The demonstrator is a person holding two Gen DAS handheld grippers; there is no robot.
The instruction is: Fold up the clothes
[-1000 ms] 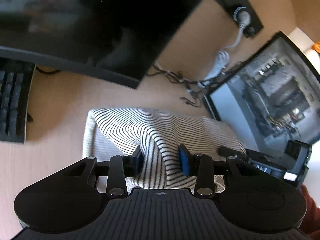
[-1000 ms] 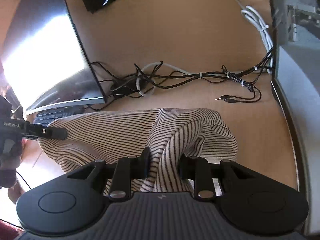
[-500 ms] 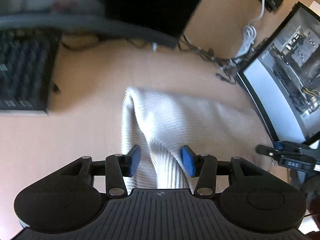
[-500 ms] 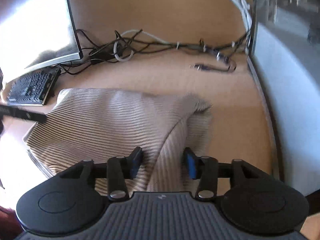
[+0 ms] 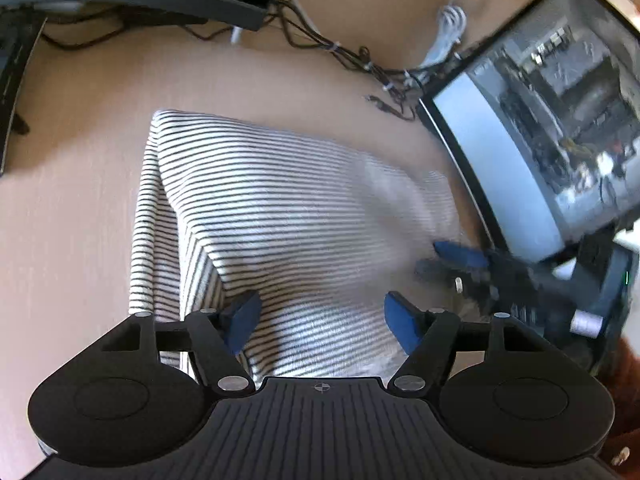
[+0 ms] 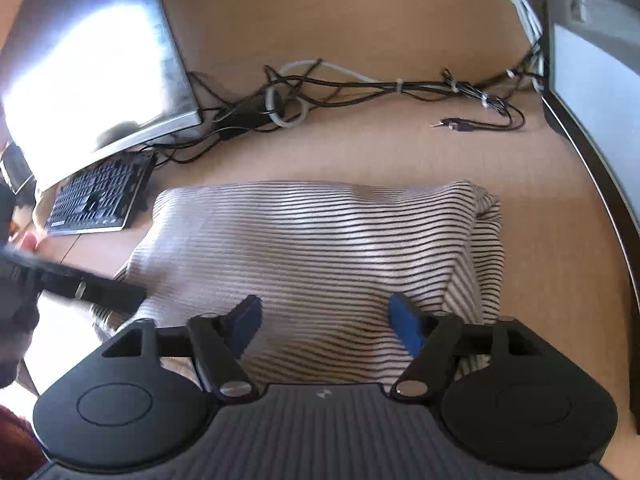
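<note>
— Item one, location?
— Striped garment (image 6: 320,248), folded, flat on the wooden desk (image 6: 360,20), directly ahead of and beneath both sets of fingers.
— Left gripper (image 5: 322,322)?
— Jaws opening, blue pads apart, cloth lying between them, not pinched.
— Right gripper (image 6: 326,326)?
— Same: jaws opening wide, pads clear of the fabric under them.
— Surroundings?
— Cable bundle (image 6: 360,92) beyond the garment; keyboard (image 6: 96,200) and monitor (image 6: 88,60) left of the right fingers; computer case (image 5: 552,120) right of the left fingers.

A cream garment (image 5: 288,216) is crossed by thin black stripes. It is set on a tan wooden desk (image 6: 360,20). Blue pads (image 6: 404,324) are seen on black grippers.
</note>
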